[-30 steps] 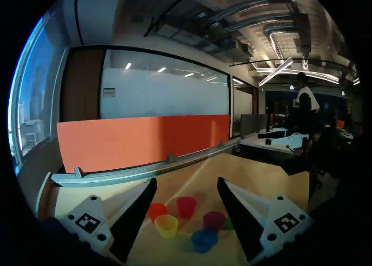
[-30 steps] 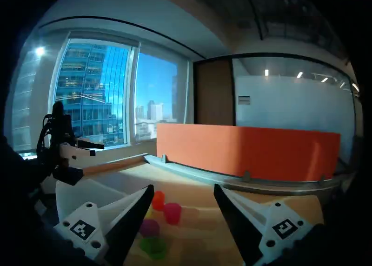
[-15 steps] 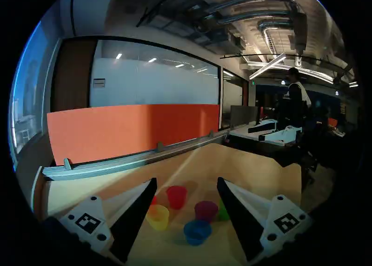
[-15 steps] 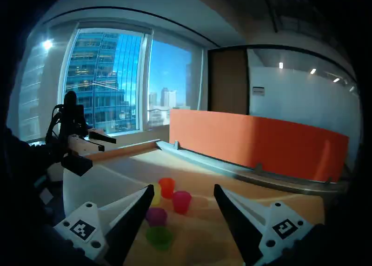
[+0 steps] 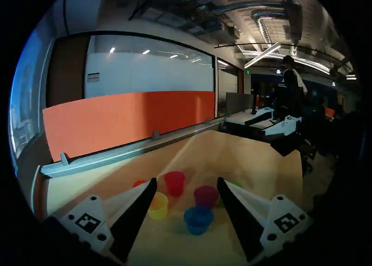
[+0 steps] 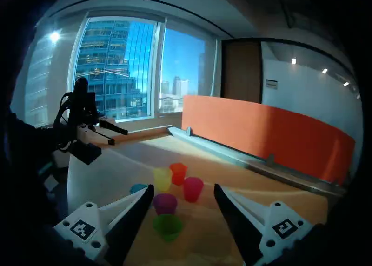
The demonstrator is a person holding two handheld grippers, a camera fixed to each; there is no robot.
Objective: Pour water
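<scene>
The left gripper (image 5: 186,196) has its fingers apart, holding nothing, and so does the right gripper (image 6: 183,201). Six cups (image 5: 175,182) stand clustered on the table (image 5: 246,159) ahead of both. In the left gripper view, fingers hide most of the green cup (image 5: 235,184) and the orange cup (image 5: 138,182). In the right gripper view, a finger hides part of the blue cup (image 6: 138,188). What the cups hold cannot be told.

Wooden table (image 6: 288,210); coloured cups (image 6: 192,189).

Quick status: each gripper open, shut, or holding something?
Left gripper: open, holding nothing.
Right gripper: open, holding nothing.
</scene>
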